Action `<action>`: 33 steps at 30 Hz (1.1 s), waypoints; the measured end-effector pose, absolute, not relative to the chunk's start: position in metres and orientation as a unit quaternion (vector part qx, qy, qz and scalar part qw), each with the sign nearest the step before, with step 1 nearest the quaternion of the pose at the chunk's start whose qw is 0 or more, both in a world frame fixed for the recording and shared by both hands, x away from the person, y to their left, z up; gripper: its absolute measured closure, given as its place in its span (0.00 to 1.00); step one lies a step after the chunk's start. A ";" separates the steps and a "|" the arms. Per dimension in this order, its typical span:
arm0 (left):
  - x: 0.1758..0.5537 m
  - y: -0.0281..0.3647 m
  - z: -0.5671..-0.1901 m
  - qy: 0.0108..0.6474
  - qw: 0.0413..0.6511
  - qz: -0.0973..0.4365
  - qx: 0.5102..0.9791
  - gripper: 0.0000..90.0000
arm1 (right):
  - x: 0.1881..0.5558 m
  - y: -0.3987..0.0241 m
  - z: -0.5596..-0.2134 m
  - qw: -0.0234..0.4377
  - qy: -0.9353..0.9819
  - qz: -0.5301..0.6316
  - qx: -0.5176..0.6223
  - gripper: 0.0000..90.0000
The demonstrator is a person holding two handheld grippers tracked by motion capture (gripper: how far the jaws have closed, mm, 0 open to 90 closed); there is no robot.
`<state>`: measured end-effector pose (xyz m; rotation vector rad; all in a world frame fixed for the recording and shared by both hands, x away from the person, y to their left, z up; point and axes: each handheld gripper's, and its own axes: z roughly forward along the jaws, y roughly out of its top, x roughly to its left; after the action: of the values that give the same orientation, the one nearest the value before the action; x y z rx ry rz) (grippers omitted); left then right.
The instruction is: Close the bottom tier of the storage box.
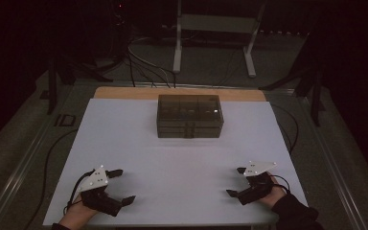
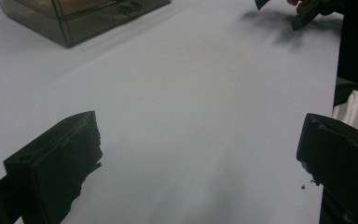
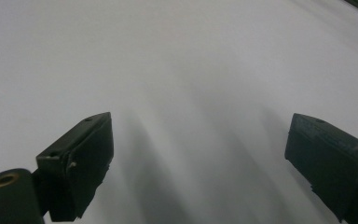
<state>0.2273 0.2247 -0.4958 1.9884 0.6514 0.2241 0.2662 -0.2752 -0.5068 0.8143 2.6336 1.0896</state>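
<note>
- Left gripper (image 1: 120, 186): near left corner of mat (image 1: 182, 158), jaws spread wide, nothing between them. Same in left gripper view (image 2: 198, 154): bare mat between the jaws.
- Right gripper (image 1: 236, 181): near right corner, jaws wide open too, holding nothing. Right gripper view (image 3: 198, 158) agrees.
- Box (image 1: 189, 115): smoked clear plastic, stacked drawers or trays, far centre of mat, well apart from both grippers. Corner of it top left in left gripper view (image 2: 81, 18).
- Likely at start; nothing touched yet, long reach forward needed from both sides.
- Risk: box looks light and mat looks smooth. One-sided push probably slides or spins it instead of opening anything.
- Risk: latch or handle at front centre small and dark. Hard to tell its form from here, so a jaw could miss or slip off.
- Risk: glossy walls. Side pinch may slip; over-squeeze could flex a thin wall.
- Risk: lifting by top tier only could split the stack if tiers aren't locked. Cannot tell whether they are.
- Risk: dim light and dark box, poor contrast for lining up the jaws.
- Risk: cables trailing behind grippers could drag on mat edge on the reach.
</note>
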 end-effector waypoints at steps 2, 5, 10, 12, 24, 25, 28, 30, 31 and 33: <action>0.227 0.225 -0.496 0.269 0.496 0.093 0.820 0.00 | 0.264 -0.279 -0.508 0.088 0.884 0.363 0.280 0.09; 0.227 0.225 -0.496 0.269 0.496 0.092 0.820 0.00 | 0.262 -0.284 -0.510 0.090 0.882 0.361 0.288 0.09; 0.227 0.225 -0.496 0.269 0.496 0.092 0.820 0.00 | 0.264 -0.288 -0.510 0.094 0.875 0.367 0.302 0.09; 0.228 0.225 -0.496 0.269 0.496 0.091 0.820 0.00 | 0.266 -0.287 -0.511 0.099 0.876 0.364 0.302 0.09; 0.227 0.225 -0.496 0.269 0.497 0.092 0.820 0.00 | 0.269 -0.282 -0.513 0.110 0.881 0.354 0.294 0.09; 0.227 0.225 -0.496 0.269 0.497 0.092 0.820 0.00 | 0.269 -0.281 -0.513 0.110 0.881 0.354 0.293 0.09; 0.227 0.225 -0.496 0.268 0.497 0.092 0.820 0.00 | 0.268 -0.280 -0.514 0.109 0.884 0.353 0.287 0.09; 0.227 0.225 -0.496 0.268 0.497 0.092 0.820 0.00 | 0.268 -0.279 -0.514 0.108 0.885 0.351 0.285 0.09; 0.227 0.225 -0.496 0.268 0.497 0.092 0.820 0.00 | 0.268 -0.279 -0.514 0.108 0.885 0.351 0.285 0.09; 0.227 0.225 -0.496 0.268 0.497 0.092 0.820 0.00 | 0.268 -0.279 -0.514 0.108 0.886 0.351 0.283 0.09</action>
<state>0.2273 0.2253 -0.4958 1.9863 0.6480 0.2232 0.2680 -0.2790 -0.5136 0.8326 2.6062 1.0331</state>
